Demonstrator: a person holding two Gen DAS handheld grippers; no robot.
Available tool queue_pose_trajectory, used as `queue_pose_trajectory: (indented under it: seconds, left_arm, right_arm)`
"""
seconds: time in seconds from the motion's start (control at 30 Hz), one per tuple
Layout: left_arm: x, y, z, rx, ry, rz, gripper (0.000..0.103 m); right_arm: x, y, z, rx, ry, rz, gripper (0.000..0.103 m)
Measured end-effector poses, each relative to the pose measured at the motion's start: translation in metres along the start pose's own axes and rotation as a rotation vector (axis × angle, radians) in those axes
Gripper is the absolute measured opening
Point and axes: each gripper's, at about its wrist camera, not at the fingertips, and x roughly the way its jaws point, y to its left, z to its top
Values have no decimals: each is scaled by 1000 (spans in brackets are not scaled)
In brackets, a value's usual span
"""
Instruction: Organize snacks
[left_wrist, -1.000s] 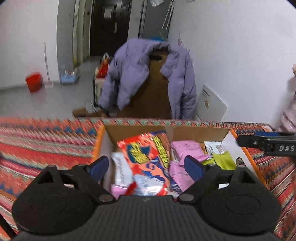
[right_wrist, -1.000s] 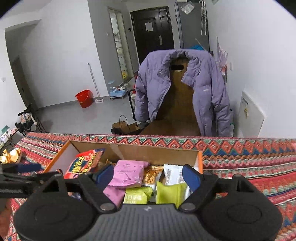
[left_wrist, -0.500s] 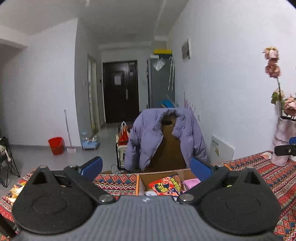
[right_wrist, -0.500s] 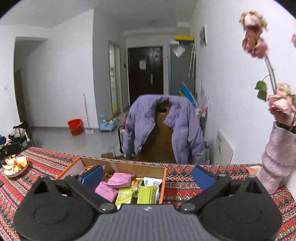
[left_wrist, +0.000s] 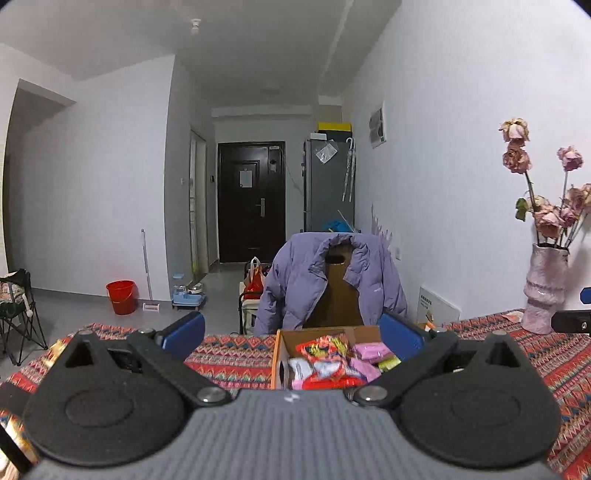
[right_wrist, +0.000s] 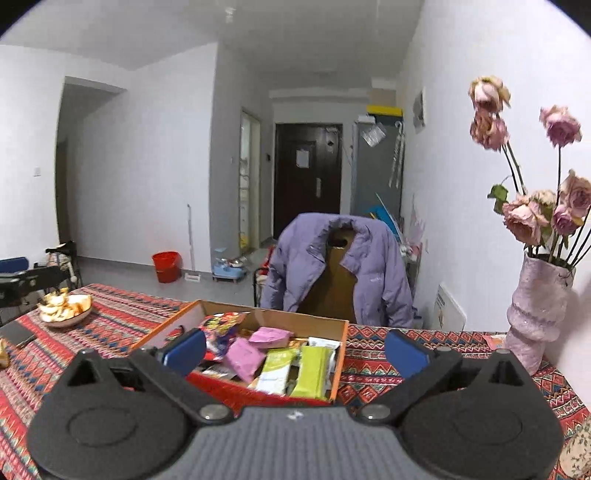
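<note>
The left claw (left_wrist: 291, 332) and right claw (right_wrist: 293, 347) both gape at full width, having just been opening, with nothing between the blue pads (right_wrist: 184, 346) of either. Both hang above the patterned bench (right_wrist: 118, 325), short of the box (right_wrist: 343, 354). The open cardboard box sits mid-bench toward the far edge, packed with snacks: a red bag (right_wrist: 221, 326) at its left, pink packets (right_wrist: 245, 360) in the middle, green packets (right_wrist: 312, 371) at its near right. A vase (right_wrist: 537, 310) of dried roses stands at the bench's far right corner; a plate (right_wrist: 66, 310) of peels lies toward the left edge. Beyond the far edge, a purple jacket (right_wrist: 373, 277) drapes a chair.
</note>
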Motion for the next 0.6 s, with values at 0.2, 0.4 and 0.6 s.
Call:
queue_pose_trajectory:
  seconds: [0.2,0.4,0.6]
  left_arm:
    - [-63,1,-36,-12,27,2,103]
    - [-135,4,-72,-38,11,6,103]
    - [-205,8,-112,-5,9,38,103]
  right_arm:
    - [-55,31,-38,-48,-29,4,103]
    - [-107,63,-80,-74,-28,-2,103]
    - [-165,99,-118,-40,-57,5,103]
